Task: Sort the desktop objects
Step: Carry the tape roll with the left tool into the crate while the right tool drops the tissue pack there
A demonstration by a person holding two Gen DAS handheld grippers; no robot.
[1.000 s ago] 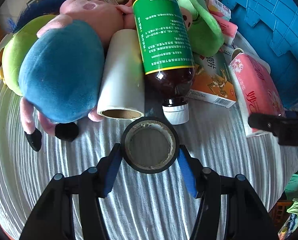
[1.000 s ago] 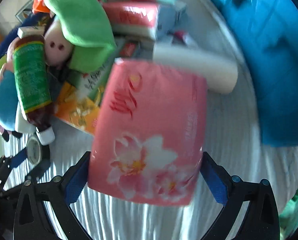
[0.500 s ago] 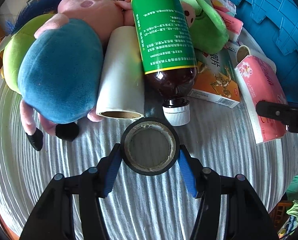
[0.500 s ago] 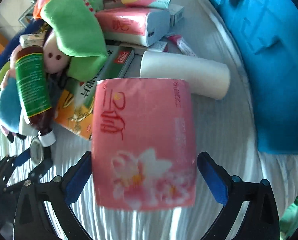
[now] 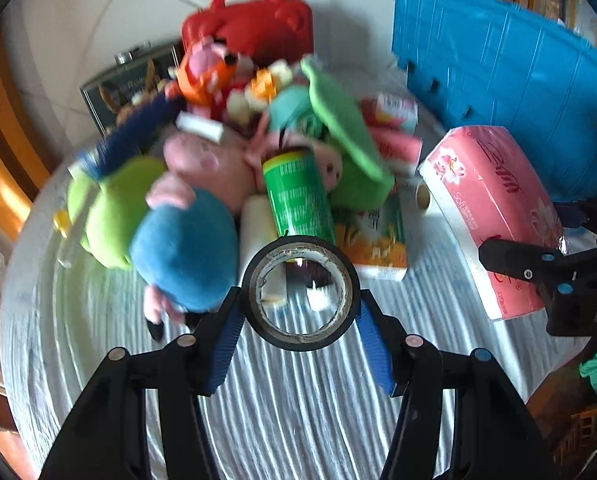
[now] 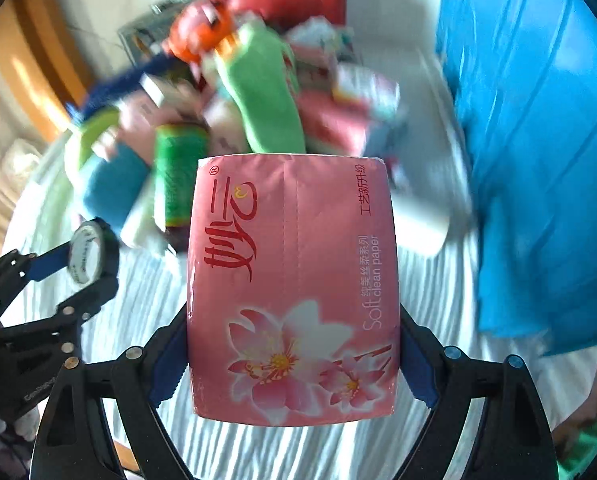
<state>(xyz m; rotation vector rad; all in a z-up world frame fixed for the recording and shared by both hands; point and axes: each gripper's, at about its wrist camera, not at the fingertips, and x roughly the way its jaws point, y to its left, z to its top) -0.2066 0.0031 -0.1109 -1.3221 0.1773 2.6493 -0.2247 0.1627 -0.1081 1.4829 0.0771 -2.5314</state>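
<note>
White ribbed cloth is covering the table (image 5: pixel 298 408), and pale floor tiles are showing behind it. Toward the far side a blurred heap is lying: a blue plush toy (image 5: pixel 186 252), a pink plush toy (image 5: pixel 202 160), a green cloth (image 5: pixel 346 136), a green-labelled bottle (image 5: pixel 298 200) pointing its cap toward the camera, a white paper roll (image 5: pixel 258 220) just beside that bottle, and an orange box (image 5: pixel 374 240). Behind the heap a red basket (image 5: pixel 258 24) is standing, and a blue plastic bin (image 5: pixel 510 92) is rising at the right.

Left gripper (image 5: pixel 300 308) is gripping a roll of black tape (image 5: pixel 300 292) by its rim, a blue pad pressing on each side, and is holding it clear above the cloth; the bottle's cap is showing through the hole. In the right wrist view the same roll (image 6: pixel 92 252) is appearing at the left edge.

Right gripper (image 6: pixel 294 360) is holding a pink tissue pack (image 6: pixel 294 288) flat between its fingers, jaws standing wide and having just been closing a little onto it, blue pads touching both long sides. From the left wrist view the pack (image 5: pixel 490 208) is hanging tilted in front of the bin, raised off the table.
</note>
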